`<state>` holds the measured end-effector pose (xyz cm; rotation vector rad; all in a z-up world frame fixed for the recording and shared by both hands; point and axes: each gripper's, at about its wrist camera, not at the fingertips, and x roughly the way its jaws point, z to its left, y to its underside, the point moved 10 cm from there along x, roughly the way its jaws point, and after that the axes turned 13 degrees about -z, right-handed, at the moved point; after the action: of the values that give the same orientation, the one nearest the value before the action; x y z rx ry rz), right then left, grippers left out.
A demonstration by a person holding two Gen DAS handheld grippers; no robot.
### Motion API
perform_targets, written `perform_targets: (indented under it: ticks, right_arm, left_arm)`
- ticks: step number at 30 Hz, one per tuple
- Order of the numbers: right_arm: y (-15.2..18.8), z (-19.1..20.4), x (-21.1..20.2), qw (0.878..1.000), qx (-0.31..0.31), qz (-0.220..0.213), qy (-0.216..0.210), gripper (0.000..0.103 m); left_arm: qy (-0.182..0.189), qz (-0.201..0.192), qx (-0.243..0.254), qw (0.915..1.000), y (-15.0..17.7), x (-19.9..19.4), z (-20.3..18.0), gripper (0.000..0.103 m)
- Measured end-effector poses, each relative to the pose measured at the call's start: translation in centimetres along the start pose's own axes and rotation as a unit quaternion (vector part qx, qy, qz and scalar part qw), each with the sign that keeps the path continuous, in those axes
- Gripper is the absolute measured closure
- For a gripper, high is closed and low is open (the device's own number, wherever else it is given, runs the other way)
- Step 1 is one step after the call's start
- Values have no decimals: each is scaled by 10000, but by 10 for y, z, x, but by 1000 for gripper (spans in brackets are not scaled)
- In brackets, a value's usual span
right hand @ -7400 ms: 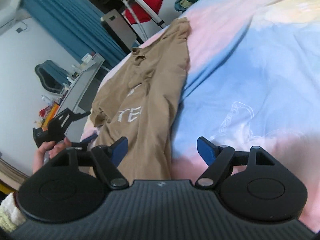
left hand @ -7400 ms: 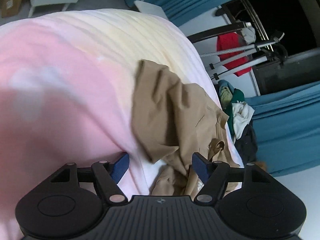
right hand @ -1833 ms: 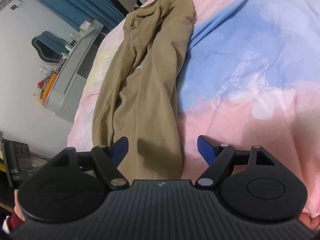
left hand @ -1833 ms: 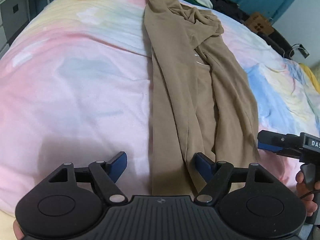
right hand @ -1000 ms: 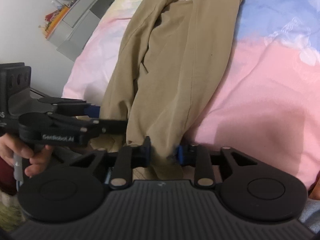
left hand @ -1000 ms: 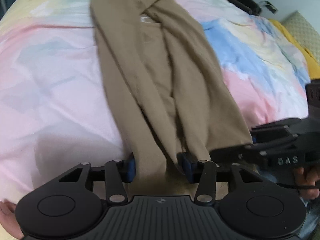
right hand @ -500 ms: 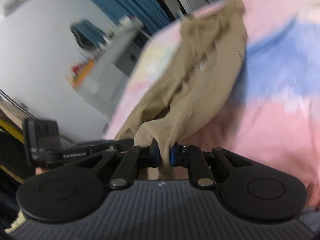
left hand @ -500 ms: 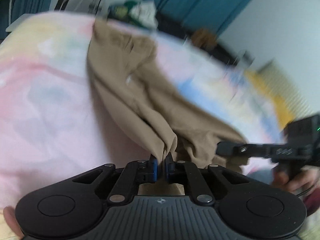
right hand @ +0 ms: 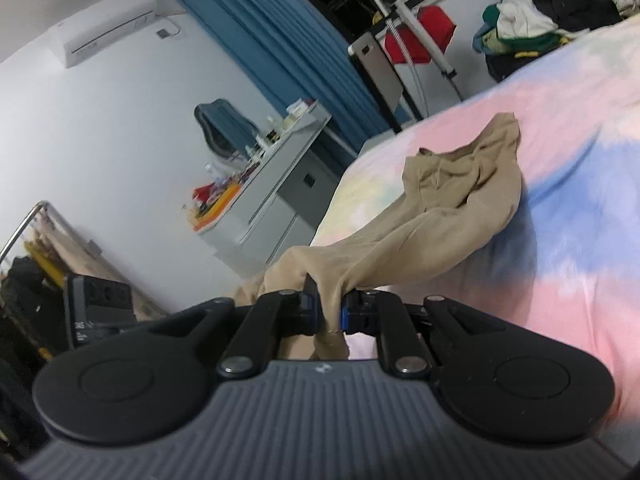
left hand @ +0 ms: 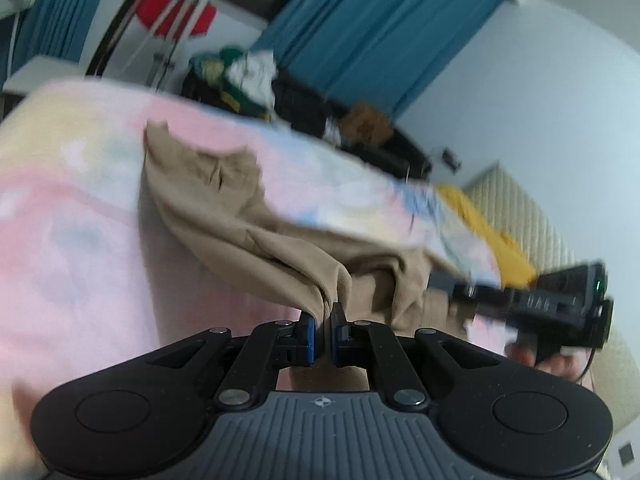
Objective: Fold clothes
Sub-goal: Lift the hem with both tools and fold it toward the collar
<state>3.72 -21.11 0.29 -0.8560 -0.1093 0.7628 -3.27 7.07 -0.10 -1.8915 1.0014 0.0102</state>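
A tan shirt (left hand: 224,208) stretches across the pastel bedspread (left hand: 72,240), its near hem lifted off the bed. My left gripper (left hand: 323,334) is shut on one bunched corner of that hem. In the right wrist view the same tan shirt (right hand: 448,224) runs from the far collar end down to my right gripper (right hand: 329,314), which is shut on the other hem corner. The right gripper (left hand: 560,304) also shows at the right of the left wrist view, held by a hand. The left gripper's body (right hand: 96,312) shows at the left of the right wrist view.
A pile of clothes (left hand: 240,72) lies beyond the bed's far end, with a red garment on a rack (right hand: 420,36) and blue curtains (left hand: 380,32) behind. A grey dresser (right hand: 276,184) stands left of the bed. Yellow fabric (left hand: 488,236) lies at the bed's right side.
Both grippers closed on the hem of the tan shirt and rose, pulling its near end up off the bed. The views tilted up toward the room.
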Motion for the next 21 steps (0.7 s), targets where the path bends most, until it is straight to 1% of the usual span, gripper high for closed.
perform_targets:
  ticks: [5, 7, 8, 11, 15, 18, 21]
  right_arm:
    - [48, 10, -40, 9997, 8, 237, -27, 90]
    - [59, 8, -45, 9994, 154, 298, -67, 90]
    - [59, 7, -45, 9993, 220, 298, -75, 90]
    - [47, 1, -38, 9994, 299, 178, -71, 90]
    - [16, -17, -9, 9993, 347, -12, 112, 90]
    - [-8, -38, 28, 9982, 553, -85, 218, 90]
    - [-30, -64, 69, 9970, 628, -167, 410, 90]
  left_arm:
    - [-57, 239, -64, 9997, 56, -33, -4, 96]
    - [-97, 252, -24, 9996, 67, -38, -1, 96]
    - [-105, 231, 6, 9997, 67, -38, 2, 96]
    - [-79, 36, 180, 9998, 48, -26, 2, 96]
    - [-165, -243, 283, 9992, 6, 1, 9, 96]
    - [-357, -431, 347, 9978, -32, 34, 21, 96]
    - [-556, -522, 430, 9962, -66, 80, 41, 96]
